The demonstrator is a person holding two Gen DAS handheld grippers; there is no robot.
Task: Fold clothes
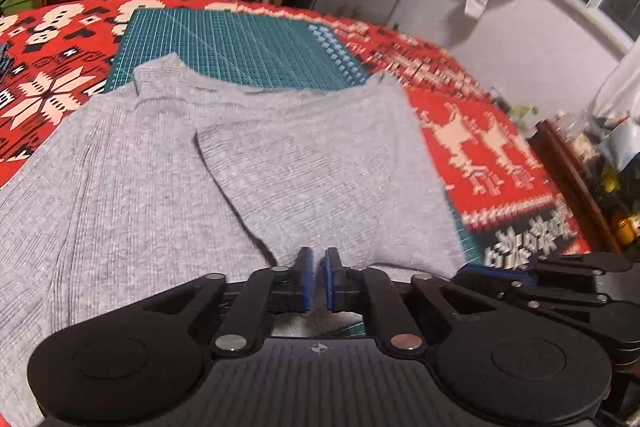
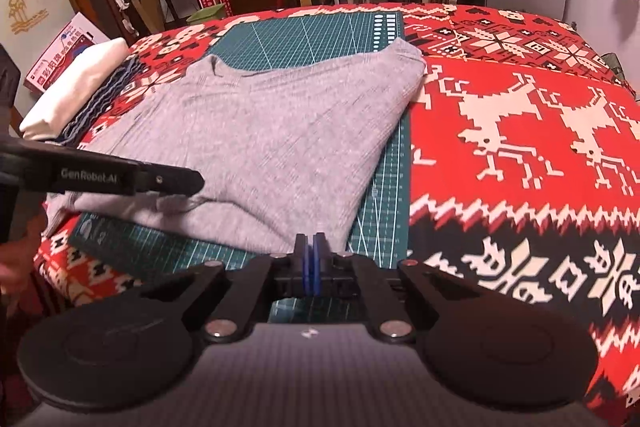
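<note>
Right wrist view: the grey ribbed knit sweater (image 2: pixel 256 131) is lying on the green cutting mat (image 2: pixel 304 31); both jaws are pinching its near hem closed. Uneven pulling risks skewing the fold.

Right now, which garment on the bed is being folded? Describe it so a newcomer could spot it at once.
Start at the red, white and black reindeer-patterned blanket covering the bed, then find the teal gridded cutting mat on it. The grey ribbed knit sweater lies across that mat, the only plain grey item, unlike the folded white cloth at the left edge.
</note>
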